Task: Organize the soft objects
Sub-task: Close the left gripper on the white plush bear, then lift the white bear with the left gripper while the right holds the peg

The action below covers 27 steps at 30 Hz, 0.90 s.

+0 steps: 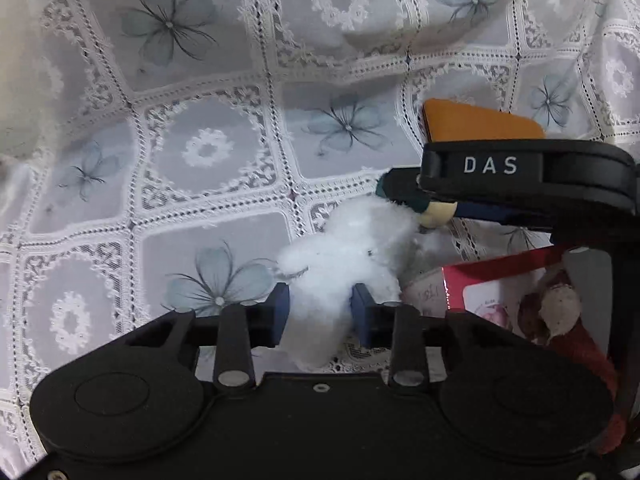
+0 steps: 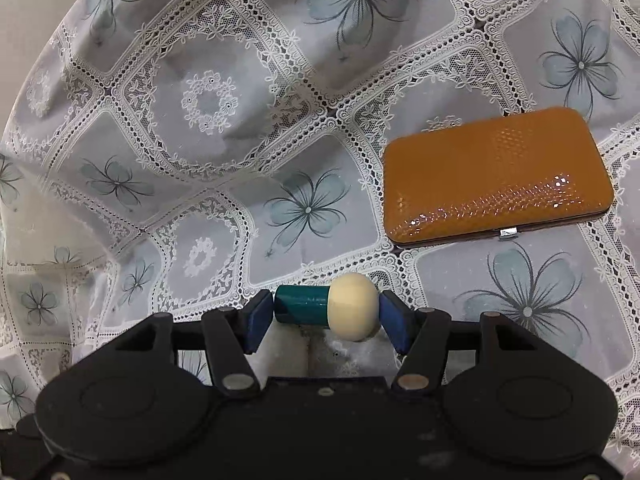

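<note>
My left gripper is shut on a fluffy white plush toy, held above the lace tablecloth. My right gripper is shut on a small peg figure with a teal body and a cream round head, gripped end to end between the blue pads. The right gripper also shows in the left wrist view, coming in from the right with the peg's teal end touching the plush toy.
An orange hard case lies on the tablecloth ahead and to the right; its corner shows in the left wrist view. A red-and-white box with a brown soft toy sits at the lower right.
</note>
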Each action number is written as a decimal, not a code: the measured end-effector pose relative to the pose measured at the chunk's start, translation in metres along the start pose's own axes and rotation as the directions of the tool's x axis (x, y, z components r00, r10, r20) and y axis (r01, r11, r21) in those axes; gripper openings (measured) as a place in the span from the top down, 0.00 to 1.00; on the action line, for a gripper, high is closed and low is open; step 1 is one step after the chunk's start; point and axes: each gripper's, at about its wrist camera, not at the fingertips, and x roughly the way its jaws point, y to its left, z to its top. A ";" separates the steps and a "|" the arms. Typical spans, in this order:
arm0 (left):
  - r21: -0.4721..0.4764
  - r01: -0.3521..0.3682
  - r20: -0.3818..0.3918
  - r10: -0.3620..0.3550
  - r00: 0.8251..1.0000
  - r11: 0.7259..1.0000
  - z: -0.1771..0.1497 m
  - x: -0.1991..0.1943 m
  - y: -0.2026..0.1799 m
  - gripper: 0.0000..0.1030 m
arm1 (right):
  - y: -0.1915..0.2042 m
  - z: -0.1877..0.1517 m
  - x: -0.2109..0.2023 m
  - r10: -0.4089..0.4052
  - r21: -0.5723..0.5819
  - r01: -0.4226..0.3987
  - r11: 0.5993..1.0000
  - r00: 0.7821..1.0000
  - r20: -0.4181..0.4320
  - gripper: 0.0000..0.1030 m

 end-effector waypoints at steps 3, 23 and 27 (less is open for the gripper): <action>0.011 -0.016 0.031 0.015 0.999 1.000 -0.003 -0.006 -0.002 0.91 | 0.001 0.000 0.001 -0.005 -0.001 0.005 1.000 1.000 -0.004 0.43; 0.215 -0.153 0.130 0.127 0.983 0.965 -0.008 -0.018 -0.011 0.17 | 0.001 0.001 0.004 -0.010 0.003 0.010 1.000 1.000 -0.013 0.43; 0.283 -0.189 0.142 0.154 0.978 0.940 -0.004 -0.004 -0.023 0.16 | 0.001 0.001 0.003 -0.010 0.000 0.010 1.000 1.000 -0.011 0.43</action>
